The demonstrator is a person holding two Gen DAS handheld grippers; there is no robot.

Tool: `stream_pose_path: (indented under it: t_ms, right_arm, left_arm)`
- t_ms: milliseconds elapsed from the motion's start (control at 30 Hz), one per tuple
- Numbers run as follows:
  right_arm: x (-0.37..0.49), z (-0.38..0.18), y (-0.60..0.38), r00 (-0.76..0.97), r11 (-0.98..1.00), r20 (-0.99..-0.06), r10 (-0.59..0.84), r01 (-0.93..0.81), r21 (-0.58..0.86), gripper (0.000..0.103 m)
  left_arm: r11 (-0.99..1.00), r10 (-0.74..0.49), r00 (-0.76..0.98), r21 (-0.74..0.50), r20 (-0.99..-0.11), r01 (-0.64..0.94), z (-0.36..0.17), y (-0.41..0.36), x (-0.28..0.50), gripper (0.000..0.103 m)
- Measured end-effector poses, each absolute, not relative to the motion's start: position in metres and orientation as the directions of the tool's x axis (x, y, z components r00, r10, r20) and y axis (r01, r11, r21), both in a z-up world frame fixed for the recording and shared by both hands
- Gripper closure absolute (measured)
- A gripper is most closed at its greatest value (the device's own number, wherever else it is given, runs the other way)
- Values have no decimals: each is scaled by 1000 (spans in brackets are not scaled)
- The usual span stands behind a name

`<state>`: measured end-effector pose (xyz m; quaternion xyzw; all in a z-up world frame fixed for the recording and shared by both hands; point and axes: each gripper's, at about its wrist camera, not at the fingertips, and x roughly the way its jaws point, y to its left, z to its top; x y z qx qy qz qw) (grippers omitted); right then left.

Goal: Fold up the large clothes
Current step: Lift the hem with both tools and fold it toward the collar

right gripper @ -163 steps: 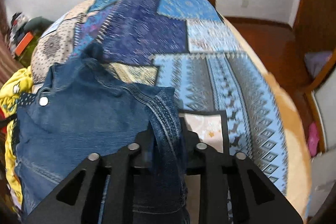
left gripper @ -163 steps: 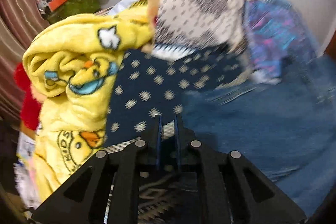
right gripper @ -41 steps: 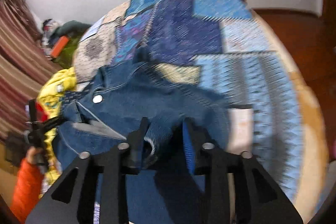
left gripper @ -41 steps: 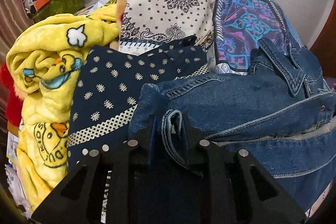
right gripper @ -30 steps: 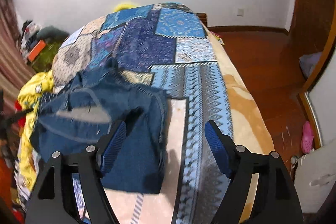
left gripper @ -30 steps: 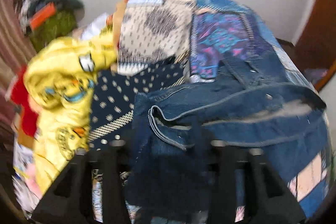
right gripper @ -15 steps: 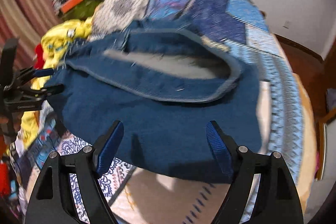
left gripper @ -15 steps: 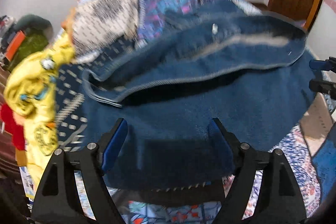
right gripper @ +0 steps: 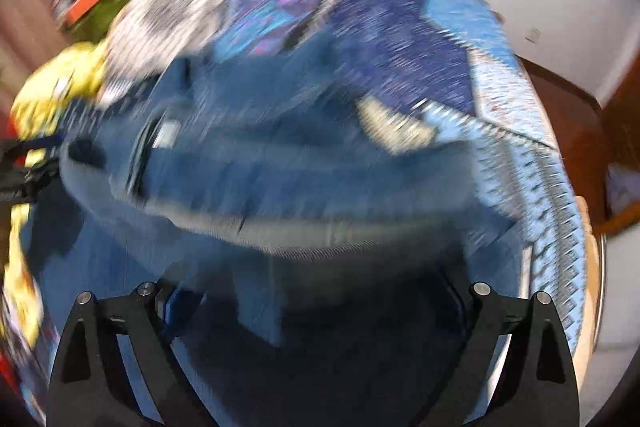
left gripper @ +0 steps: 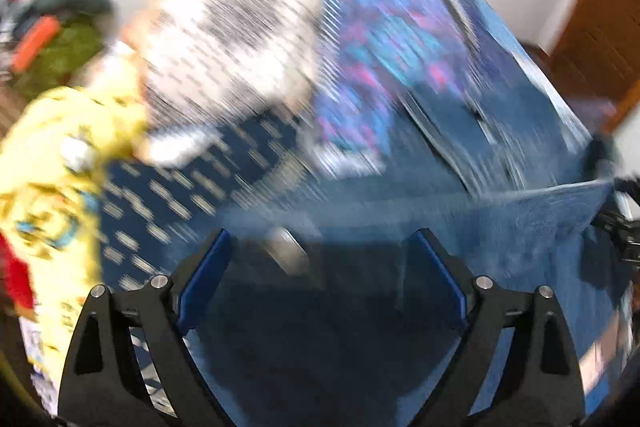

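A blue denim garment [left gripper: 460, 227] lies spread on the patchwork bedspread [left gripper: 380, 39], blurred by motion. My left gripper [left gripper: 320, 243] hangs just over its near part. Its jaws are opening wide, with denim below and between the blue pads [left gripper: 208, 267], which do not press on it. In the right wrist view the same denim garment [right gripper: 320, 167] fills the middle. My right gripper [right gripper: 316, 293] is low over it with jaws opening wide. Cloth hides most of its fingertips. Each gripper shows at the other view's edge: the right gripper [left gripper: 618, 223] and the left gripper [right gripper: 24, 167].
A yellow duck-print blanket [left gripper: 52, 155] and a navy dotted cloth [left gripper: 172, 187] lie left of the denim. A green bundle with an orange item [left gripper: 60, 39] sits at the far left by the wall. Wooden floor [right gripper: 568, 115] lies beyond the bed's right edge.
Both grippers let go of the denim edge they were pinching and opened wide. Since half a second ago both have sunk closer to the garment, and both views have blurred.
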<state>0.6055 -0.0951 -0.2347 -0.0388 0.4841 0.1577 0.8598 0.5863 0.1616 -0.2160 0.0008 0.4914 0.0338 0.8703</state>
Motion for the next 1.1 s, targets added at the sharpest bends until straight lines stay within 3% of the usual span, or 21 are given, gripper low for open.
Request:
stream_pose_path:
  t_ms: [167, 400, 533, 667, 733, 867, 1100]
  right_arm:
    - [598, -194, -105, 660, 980, -729, 181, -184, 77, 9]
    - [543, -175, -66, 653, 918, -669, 357, -376, 123, 9]
    - [510, -194, -38, 605, 872, -681, 412, -479, 102, 9]
    - [504, -228, -27, 559, 866, -744, 366, -497, 52, 9]
    - [506, -245, -31, 535, 876, -785, 311, -482, 18, 9]
    - [507, -250, -61, 505, 883, -791, 344, -461, 89, 8]
    - [497, -249, -128, 534, 932, -812, 237, -361, 35, 8]
  left_arm:
    - [992, 80, 611, 6, -788, -122, -174, 180, 577, 11]
    - [1000, 3, 639, 1, -770, -5, -167, 167, 517, 11]
    - [996, -78, 607, -39, -791, 78, -184, 153, 486, 11]
    - [991, -112, 552, -50, -826, 126, -214, 134, 472, 11]
    - [991, -92, 528, -24, -844, 134, -232, 127, 469, 11]
    - [993, -32, 495, 29, -868, 114, -270, 132, 455, 10]
    - [1000, 16, 527, 24, -850, 8, -272, 170, 422, 7]
